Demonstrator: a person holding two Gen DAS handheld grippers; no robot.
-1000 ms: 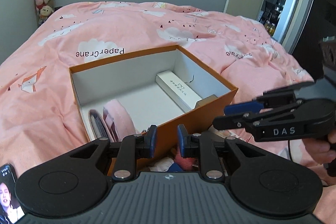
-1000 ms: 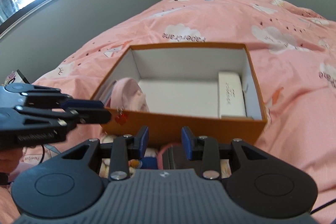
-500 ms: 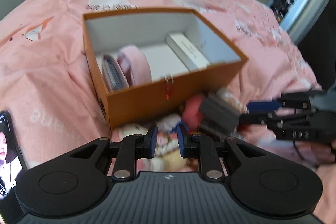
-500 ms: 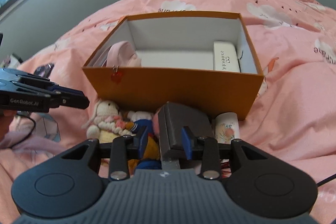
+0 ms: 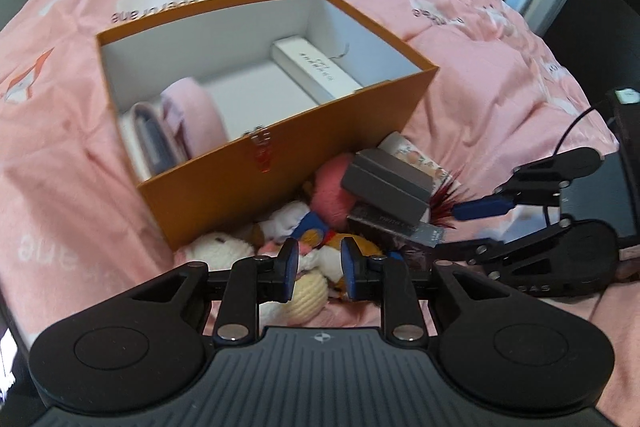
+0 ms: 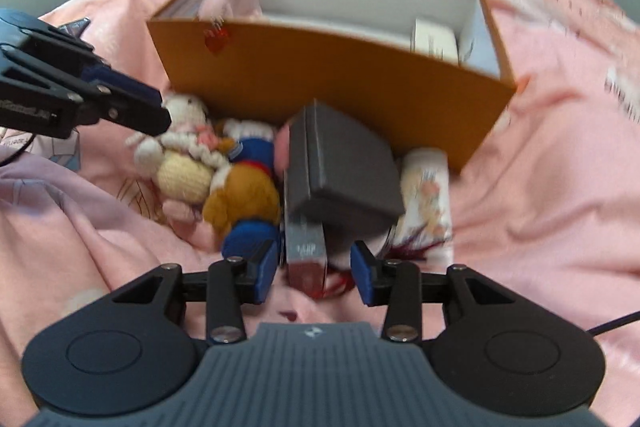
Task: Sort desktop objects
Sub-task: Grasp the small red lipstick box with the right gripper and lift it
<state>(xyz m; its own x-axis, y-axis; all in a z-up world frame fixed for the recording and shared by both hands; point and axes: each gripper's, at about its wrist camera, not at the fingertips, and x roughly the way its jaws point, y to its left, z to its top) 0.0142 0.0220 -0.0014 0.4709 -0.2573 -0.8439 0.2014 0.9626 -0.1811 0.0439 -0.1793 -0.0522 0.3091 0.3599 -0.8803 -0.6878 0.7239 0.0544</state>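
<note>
Both grippers hovering over the toy pile beside the orange box (image 5: 280, 171) on the bed.
Left gripper (image 5: 318, 269) narrow, opening over the knitted dolls (image 6: 188, 163), holding nothing; right gripper (image 6: 314, 269) widening around the slim box (image 6: 306, 253), pads not touching.

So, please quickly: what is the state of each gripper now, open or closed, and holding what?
Left gripper: empty, jaws opening above the plush toys.
Right gripper: empty, jaws opening around the slim grey box, pads not touching.
</note>
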